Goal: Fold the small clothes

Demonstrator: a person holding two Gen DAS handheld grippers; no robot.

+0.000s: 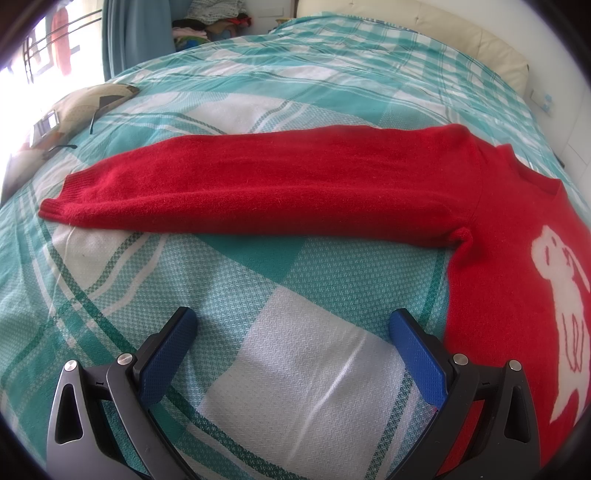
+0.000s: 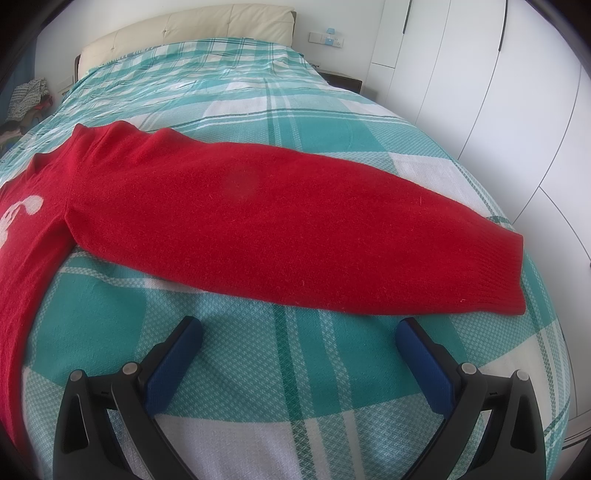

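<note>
Red sweater (image 1: 498, 295) lies flat and face up on the bed, both sleeves stretched straight out to the sides. White animal figure (image 1: 561, 314) on the chest.

Left claw (image 1: 291, 325): blue pads spread wide, gripping nothing, above bare bedspread (image 1: 295, 369). Left sleeve (image 1: 258, 195) runs crosswise just ahead of the fingertips, cuff off to the claw's left, shoulder to its right. The sweater's body sits just beside the right finger (image 1: 417, 354); whether they touch, cannot tell.

Right claw (image 2: 299, 328): pads likewise spread apart and empty, over the bedspread (image 2: 258, 369). Right sleeve (image 2: 295, 236) lies just ahead of it, cuff ahead and right of the right finger, sweater body (image 2: 26, 258) well off to the claw's left.

Bedspread is a teal and white plaid. Cream padded headboard (image 2: 184, 26) far ahead of the right claw, white wardrobe doors (image 2: 498, 92) to its right. Far ahead of the left claw: a pillow (image 1: 85, 107) at the bed's left edge, and a heap of clothes (image 1: 210, 22) beyond the bed.
</note>
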